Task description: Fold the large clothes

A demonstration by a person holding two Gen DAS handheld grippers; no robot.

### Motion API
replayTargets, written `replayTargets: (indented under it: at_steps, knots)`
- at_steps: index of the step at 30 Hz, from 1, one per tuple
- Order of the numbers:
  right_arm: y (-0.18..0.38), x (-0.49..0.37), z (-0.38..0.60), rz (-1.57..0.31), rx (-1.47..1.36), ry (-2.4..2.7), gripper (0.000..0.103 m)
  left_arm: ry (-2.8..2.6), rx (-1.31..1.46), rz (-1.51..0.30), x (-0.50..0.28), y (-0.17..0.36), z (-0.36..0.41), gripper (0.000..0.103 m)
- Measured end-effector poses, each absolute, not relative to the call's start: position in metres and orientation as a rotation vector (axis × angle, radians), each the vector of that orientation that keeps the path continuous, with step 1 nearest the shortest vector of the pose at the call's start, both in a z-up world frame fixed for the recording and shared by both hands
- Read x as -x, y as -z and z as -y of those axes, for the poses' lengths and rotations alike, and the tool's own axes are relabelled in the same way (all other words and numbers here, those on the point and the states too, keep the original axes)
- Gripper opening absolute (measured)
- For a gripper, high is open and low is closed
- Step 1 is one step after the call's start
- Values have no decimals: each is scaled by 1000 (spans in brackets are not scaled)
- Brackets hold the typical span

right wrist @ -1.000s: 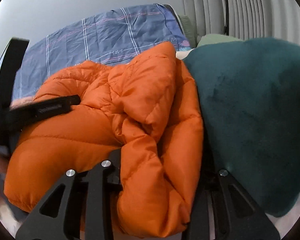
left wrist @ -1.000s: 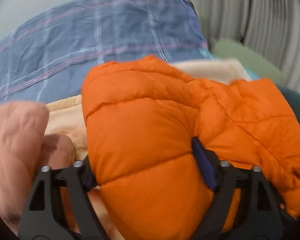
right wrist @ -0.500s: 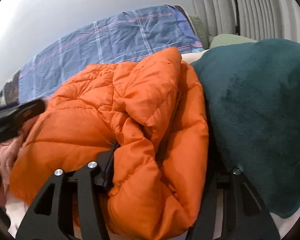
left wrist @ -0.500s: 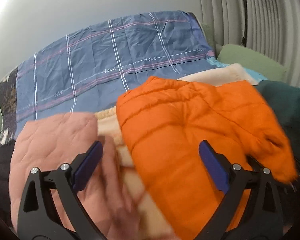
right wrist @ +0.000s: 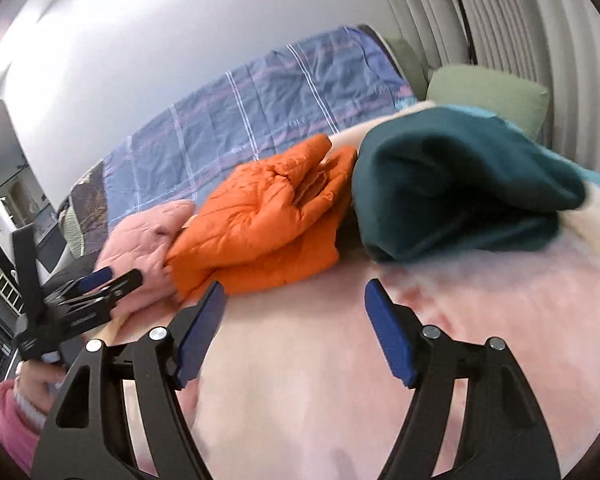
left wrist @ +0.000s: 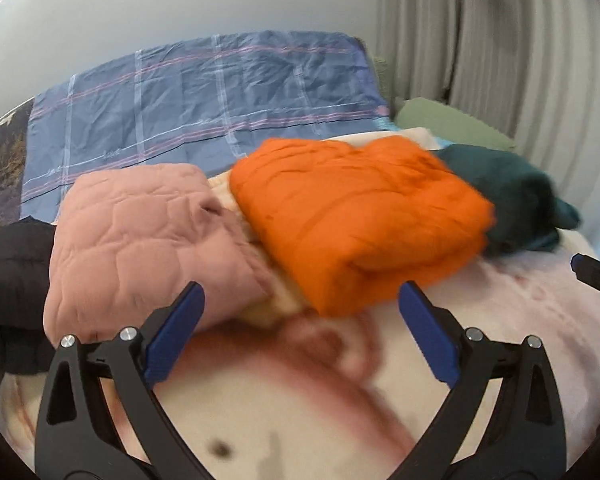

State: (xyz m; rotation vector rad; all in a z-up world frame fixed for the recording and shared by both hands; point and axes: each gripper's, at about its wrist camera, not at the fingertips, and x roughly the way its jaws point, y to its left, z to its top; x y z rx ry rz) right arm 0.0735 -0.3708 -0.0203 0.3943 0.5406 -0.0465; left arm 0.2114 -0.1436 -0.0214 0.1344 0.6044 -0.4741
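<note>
A folded orange puffer jacket (left wrist: 360, 216) lies on the bed between a folded pink quilted garment (left wrist: 140, 232) and a folded dark teal fleece (left wrist: 516, 196). My left gripper (left wrist: 300, 312) is open and empty, a short way in front of the jacket. My right gripper (right wrist: 294, 300) is open and empty, just in front of the orange jacket (right wrist: 264, 216) and the teal fleece (right wrist: 452, 184). The left gripper also shows at the left of the right wrist view (right wrist: 112, 280). The pink garment (right wrist: 148, 232) lies behind it.
A pale pink patterned blanket (left wrist: 300, 400) covers the bed in front. A blue checked sheet (left wrist: 204, 96) lies behind the pile. A green pillow (right wrist: 488, 92) sits by the curtains. A black garment (left wrist: 12, 264) lies at the left.
Both grippers have let go of the orange jacket and pulled back from it. The jacket now lies folded on the bed between the pink and teal garments.
</note>
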Motion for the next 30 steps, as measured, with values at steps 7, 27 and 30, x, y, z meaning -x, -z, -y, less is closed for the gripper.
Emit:
replayTargets:
  at_steps: [7,27,30]
  knots:
    - [-3,19,312,-480,-270,151,79,538,-126,-539,-117,0,147,101]
    - [-27,100,243,-414,-168,236,94,443,-151,-356,62,-35,80,101]
    - [-25,103,239,-427,-160,236,94,442,-147,-380,65,-30,78,101]
